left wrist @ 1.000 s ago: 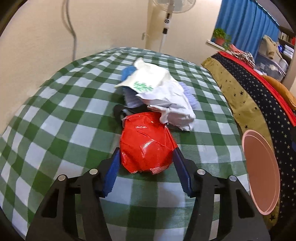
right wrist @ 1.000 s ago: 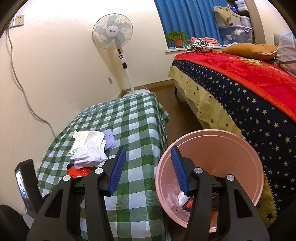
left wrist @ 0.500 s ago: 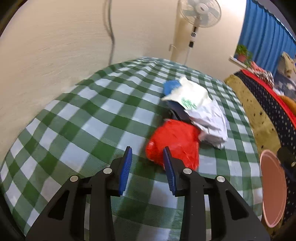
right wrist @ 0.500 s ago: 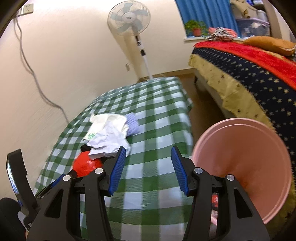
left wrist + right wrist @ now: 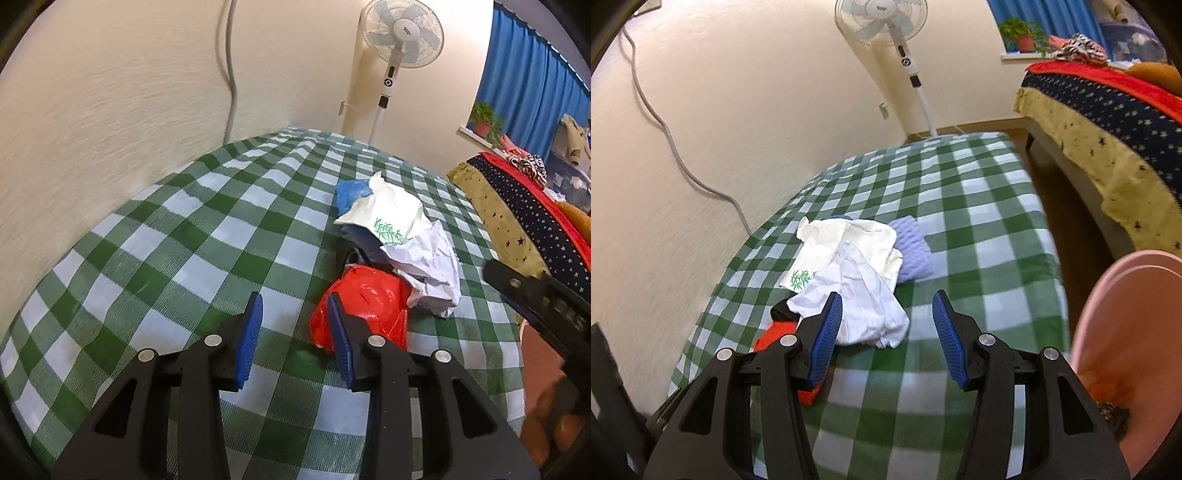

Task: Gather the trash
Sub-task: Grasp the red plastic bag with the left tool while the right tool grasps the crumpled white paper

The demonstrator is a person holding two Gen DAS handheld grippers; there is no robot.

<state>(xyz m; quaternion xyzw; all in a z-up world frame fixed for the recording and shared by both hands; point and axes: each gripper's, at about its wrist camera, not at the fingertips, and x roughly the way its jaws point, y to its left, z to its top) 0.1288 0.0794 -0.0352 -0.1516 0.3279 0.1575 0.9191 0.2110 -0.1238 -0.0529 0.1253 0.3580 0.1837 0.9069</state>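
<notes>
My left gripper is narrow and empty, with the red plastic bag just off its right pad. My right gripper gapes wide over crumpled white paper. If I close left now, I risk pinching only tablecloth; the pink bin sits right.

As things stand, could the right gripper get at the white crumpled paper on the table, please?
Probably yes. The right gripper is open and empty, and the white paper lies on top of the pile just ahead of its fingers, with nothing over it. The red bag sits lower, off to one side.
</notes>
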